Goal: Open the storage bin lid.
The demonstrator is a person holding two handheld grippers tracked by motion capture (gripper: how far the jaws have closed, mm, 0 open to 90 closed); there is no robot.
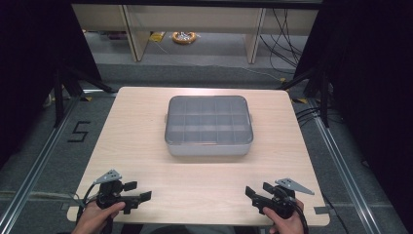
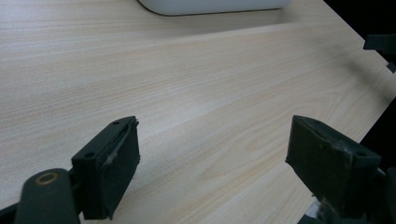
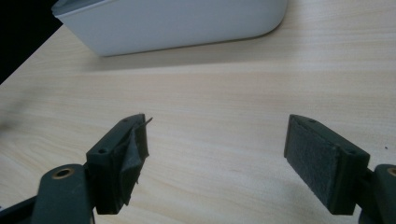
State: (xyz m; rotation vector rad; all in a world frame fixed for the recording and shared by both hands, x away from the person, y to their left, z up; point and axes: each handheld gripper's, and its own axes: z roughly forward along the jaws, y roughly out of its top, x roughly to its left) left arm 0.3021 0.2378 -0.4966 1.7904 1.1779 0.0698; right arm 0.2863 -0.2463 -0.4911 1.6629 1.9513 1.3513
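**Closed box at table centre**

A grey plastic organiser box (image 1: 209,126) sits flat mid-table, its long side facing the person. Its translucent lid is shut, and a grid of small compartments shows through it; what they hold cannot be told. Corners are rounded, walls pale (image 3: 177,23). Nothing touches it.

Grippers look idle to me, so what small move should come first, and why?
Probably bring both forward toward the lidded compartment box. The left gripper and right gripper sit open at the table's near edge, holding nothing, well short of the box.
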